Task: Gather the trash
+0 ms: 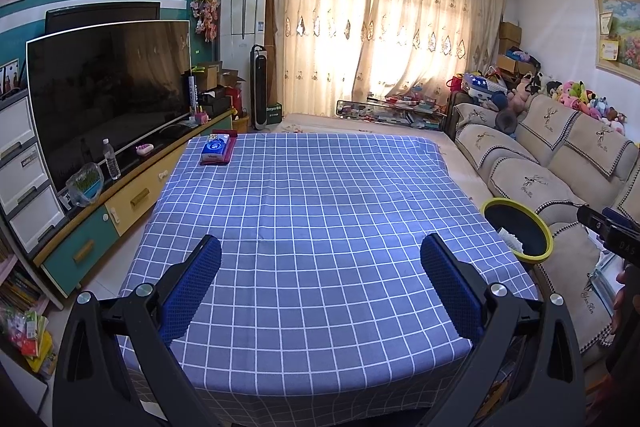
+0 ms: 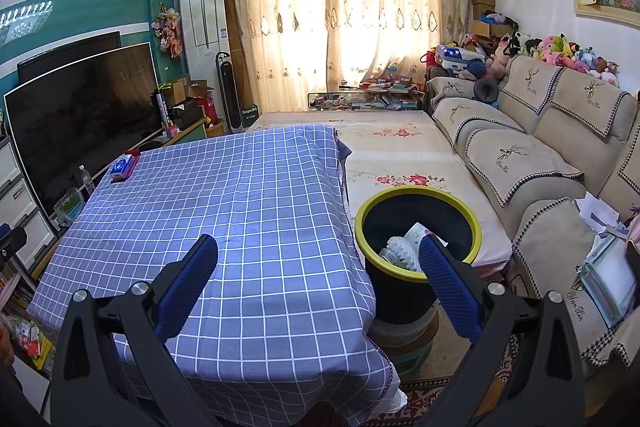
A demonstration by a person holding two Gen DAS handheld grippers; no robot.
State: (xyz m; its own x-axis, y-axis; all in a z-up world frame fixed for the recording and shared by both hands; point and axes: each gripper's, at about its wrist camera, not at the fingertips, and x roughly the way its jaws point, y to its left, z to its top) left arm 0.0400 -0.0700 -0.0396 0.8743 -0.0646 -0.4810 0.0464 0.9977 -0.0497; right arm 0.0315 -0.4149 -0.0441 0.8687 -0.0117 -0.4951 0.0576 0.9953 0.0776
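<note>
A black bin with a yellow-green rim (image 2: pixel 418 227) stands on stacked stools at the table's right side and holds white crumpled trash (image 2: pixel 400 251) and a paper scrap. It also shows in the left wrist view (image 1: pixel 516 231). My left gripper (image 1: pixel 320 251) is open and empty above the blue checked tablecloth (image 1: pixel 320 187). My right gripper (image 2: pixel 318 255) is open and empty, over the table's right edge, its right finger in front of the bin.
A blue tissue pack on a red tray (image 1: pixel 218 147) lies at the table's far left corner. A TV (image 1: pixel 108 87) on a cabinet stands left. A beige sofa (image 2: pixel 540 155) with papers is right. A bed lies beyond the table.
</note>
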